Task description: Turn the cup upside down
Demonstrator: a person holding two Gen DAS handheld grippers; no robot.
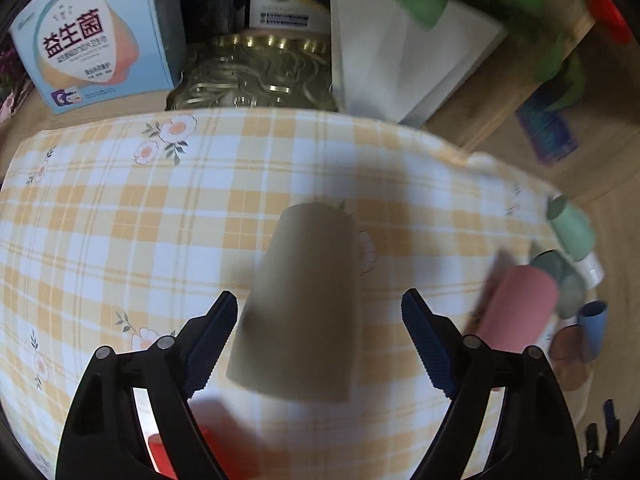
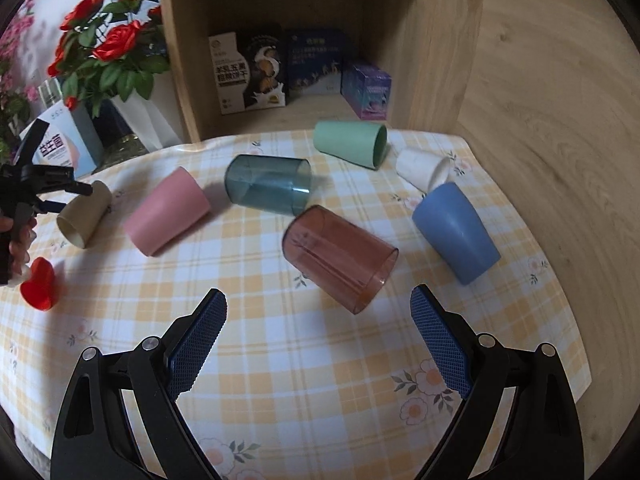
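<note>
A: Far left in the right wrist view, a small red plastic cup (image 2: 38,283) stands mouth-down on the yellow-checked floral tablecloth (image 2: 280,360). Beside it the beige matte plastic cup (image 2: 85,214) lies on its side, with the left gripper (image 2: 68,196) reaching round it.

B: Clamped?

A: No. In the left wrist view the pads stand apart, the beige cup (image 1: 304,300) blurred between them, untouched as far as I can tell. A lopsided squeeze could roll it into the pink matte cup (image 2: 166,216) next door.

B: And further right?

A: Only the right wrist view shows the smoky teal see-through cup (image 2: 268,188), the reddish transparent cup (image 2: 340,256) and the blue matte cup (image 2: 456,232), all toppled. The right gripper (image 2: 318,308) hangs above the cloth, jaws apart, empty.
</note>
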